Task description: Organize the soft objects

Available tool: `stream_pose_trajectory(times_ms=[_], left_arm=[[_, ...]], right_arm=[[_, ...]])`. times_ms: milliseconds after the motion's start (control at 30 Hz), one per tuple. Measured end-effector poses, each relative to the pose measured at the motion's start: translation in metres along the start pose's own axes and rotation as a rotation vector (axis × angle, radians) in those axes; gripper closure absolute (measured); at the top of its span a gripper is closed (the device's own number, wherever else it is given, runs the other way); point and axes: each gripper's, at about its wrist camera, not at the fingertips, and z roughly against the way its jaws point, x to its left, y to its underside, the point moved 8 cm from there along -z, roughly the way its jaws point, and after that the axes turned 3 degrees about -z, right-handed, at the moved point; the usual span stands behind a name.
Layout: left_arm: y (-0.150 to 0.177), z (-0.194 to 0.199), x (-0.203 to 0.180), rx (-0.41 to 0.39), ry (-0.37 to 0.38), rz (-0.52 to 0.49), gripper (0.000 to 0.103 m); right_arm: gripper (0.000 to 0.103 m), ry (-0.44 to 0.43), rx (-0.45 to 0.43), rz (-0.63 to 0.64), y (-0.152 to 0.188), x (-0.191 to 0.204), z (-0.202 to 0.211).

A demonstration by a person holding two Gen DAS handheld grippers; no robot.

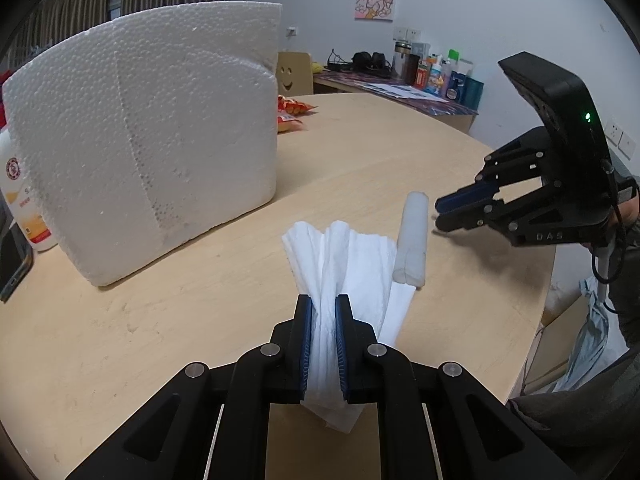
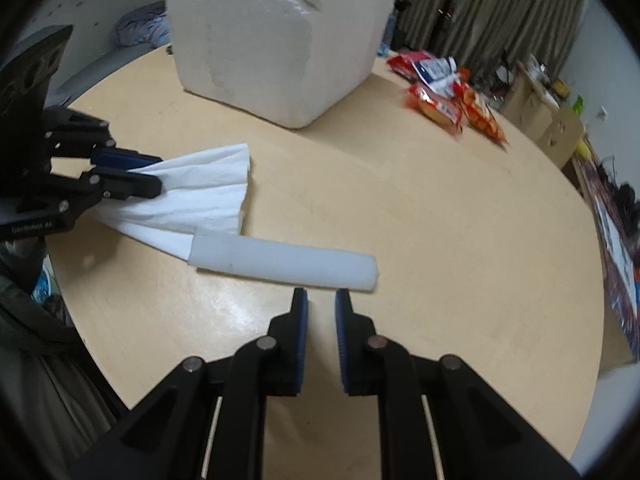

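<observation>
Left gripper (image 1: pixel 323 344) pinches limp tissue (image 1: pixel 344 264) – right gripper (image 2: pixel 321 336) closed, empty, beside foam roll (image 2: pixel 284 262) – light, squashy, grab mid-length

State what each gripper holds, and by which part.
The left gripper pinches the white tissue at its bunched near end. The right gripper is shut on nothing, just short of the white foam roll.

Little can be read. In the left wrist view, at the right edge of the frame, the right gripper (image 1: pixel 437 213) bears raised letters that look like "DAS" on its black body. In the right wrist view, at the left edge, the left gripper (image 2: pixel 160 174) carries a small pale line of print, too blurred to read. The snack packets (image 2: pixel 452 96) and the bottle (image 1: pixel 24 208) show print too small to make out.
</observation>
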Motion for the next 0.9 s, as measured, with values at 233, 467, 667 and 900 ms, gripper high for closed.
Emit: stream_pose_trajectory(times_ms=[233,467,667,900], left_arm=[[-0.003,-0.001,0.002,0.019,0.036,-0.007,0.061],[-0.009,0.001,-0.003,-0.01,0.026,-0.04,0.033],[-0.006,-0.018,-0.002,0.074,0.007,-0.04,0.056],[-0.005,-0.017,-0.003,0.073,-0.023,-0.083,0.098]], right_arm=[[0.066,-0.064,-0.042,-0.043,-0.002,-0.002,0.004],[0.054,-0.117,-0.094,-0.084,-0.005,0.006,0.01],[0.052,-0.123,-0.111,-0.097,-0.006,0.008,0.013],[0.046,-0.127,-0.117,-0.144,-0.003,0.007,0.015]])
